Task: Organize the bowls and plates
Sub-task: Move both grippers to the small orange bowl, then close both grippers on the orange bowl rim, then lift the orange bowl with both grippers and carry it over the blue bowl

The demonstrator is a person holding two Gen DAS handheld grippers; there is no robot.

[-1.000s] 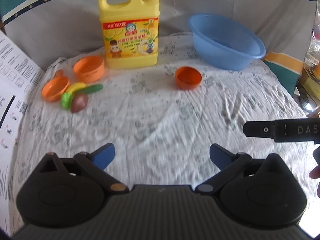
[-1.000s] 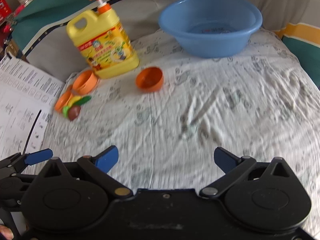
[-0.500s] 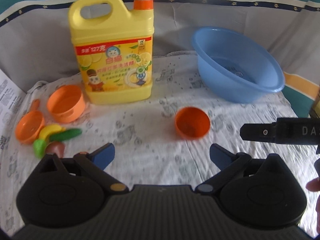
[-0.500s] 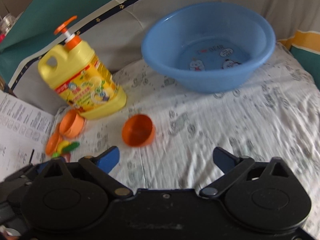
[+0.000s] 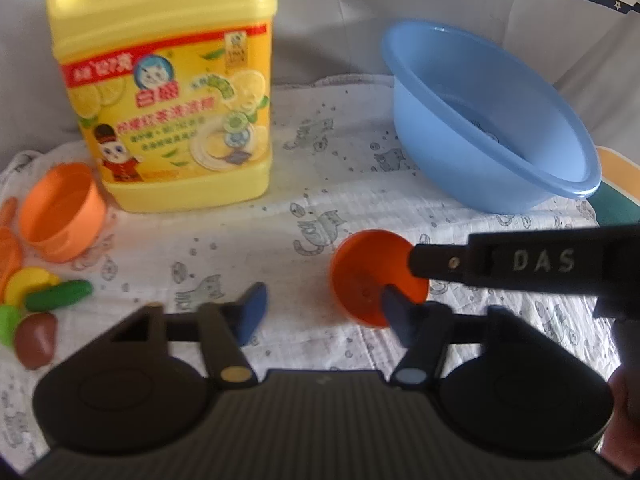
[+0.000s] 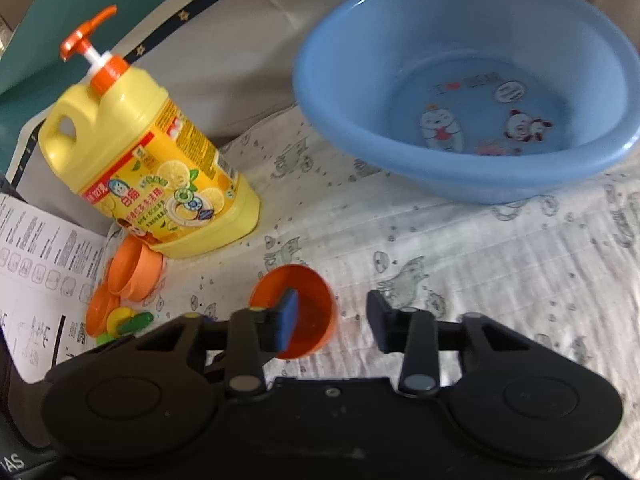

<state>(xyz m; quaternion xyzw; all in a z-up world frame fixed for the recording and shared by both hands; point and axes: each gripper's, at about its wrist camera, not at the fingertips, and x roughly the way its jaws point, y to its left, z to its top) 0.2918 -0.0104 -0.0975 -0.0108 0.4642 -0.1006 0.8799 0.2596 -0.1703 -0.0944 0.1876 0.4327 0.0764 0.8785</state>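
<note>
Presently the right gripper (image 6: pixel 332 320) has its jaws partly drawn in; they have just been closing. Its left pad sits across the mouth of the small orange bowl (image 6: pixel 298 312). The bowl's near wall lies between the pads, but cloth still shows between that wall and the other pad. No grip yet, by my reading. The straddle looks like a pinch on the rim, the only thin edge such a bowl offers.

The left gripper (image 5: pixel 324 314) has also just been closing and stands half-narrowed. It holds nothing. One pad overlaps the bowl's lower edge in its own view; contact cannot be told. It probably waits there to steady the bowl.

The bowl is round-bottomed, glossy orange plastic and empty. It is tipped on its side with the mouth facing the grippers. It lies mid-cloth, apart from the other pieces.

Beyond it, the cat-print cloth (image 6: pixel 500 264) covers the surface. A blue basin (image 6: pixel 460 160) stands at the far right, cartoon figures on its floor. It is a likely place for the dishes. A yellow detergent jug (image 6: pixel 160 168) with an orange pump stands upright at the far left. A second orange bowl (image 5: pixel 60 212) rests beside the jug's base. Toy vegetables (image 5: pixel 56 296) are heaped just below that bowl. A printed sheet (image 6: pixel 36 256) lies at the left edge.
</note>
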